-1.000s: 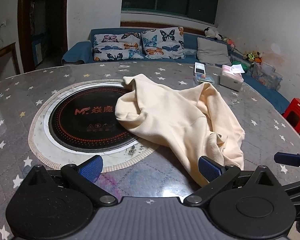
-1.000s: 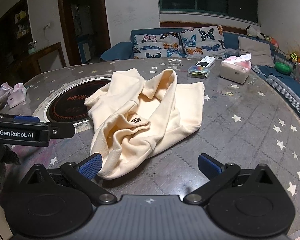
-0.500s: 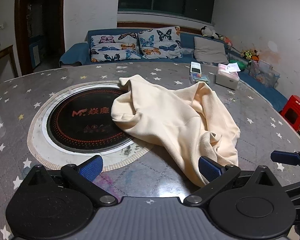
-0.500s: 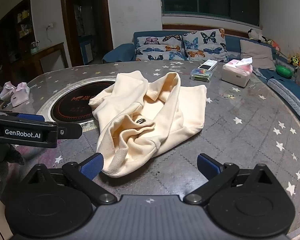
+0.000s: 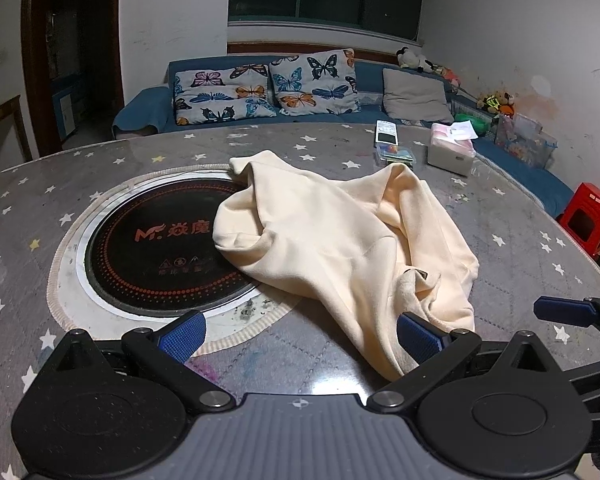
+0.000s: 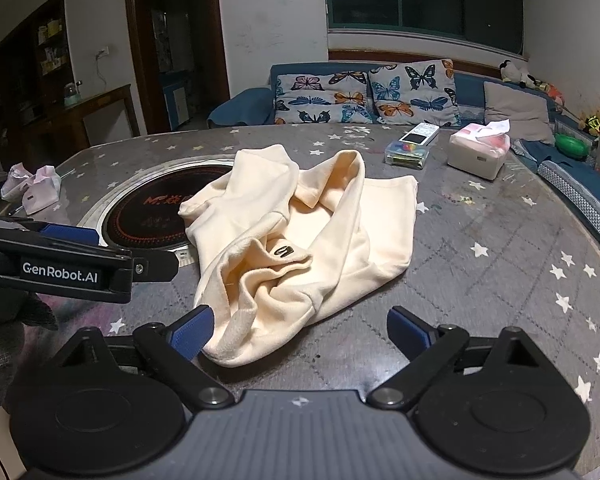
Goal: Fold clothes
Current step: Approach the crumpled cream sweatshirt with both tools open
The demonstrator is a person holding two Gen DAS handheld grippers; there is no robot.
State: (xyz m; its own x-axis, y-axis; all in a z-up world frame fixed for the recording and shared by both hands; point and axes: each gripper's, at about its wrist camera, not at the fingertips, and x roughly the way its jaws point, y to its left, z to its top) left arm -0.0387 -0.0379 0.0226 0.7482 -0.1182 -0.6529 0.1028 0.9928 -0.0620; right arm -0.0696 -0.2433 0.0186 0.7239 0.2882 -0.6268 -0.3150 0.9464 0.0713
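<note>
A crumpled cream sweatshirt [image 5: 340, 240] lies on the grey star-patterned table [image 5: 500, 208], its far side draped over the round hob. My left gripper [image 5: 300, 334] is open above the table's near edge, with the sweatshirt's near hem just behind its right finger [image 5: 418, 338]. In the right wrist view the sweatshirt [image 6: 300, 240] shows a small dark label on a fold. My right gripper [image 6: 299, 330] has its jaws wide and closing; the hem lies between them by the left finger [image 6: 192, 330], and the pads do not press on it. The left gripper [image 6: 76, 264] reaches in from the left.
A black induction hob [image 5: 160, 248] is set into the table's left half. A tissue box [image 5: 450, 152], a remote and a small clear box [image 5: 394, 154] stand at the far right. Pink items [image 6: 32, 188] lie far left. A red stool [image 5: 588, 216] and a blue sofa stand beyond the table.
The right gripper's fingers have drawn slightly inward. The left wrist view has shifted a little. The sweatshirt lies as before.
</note>
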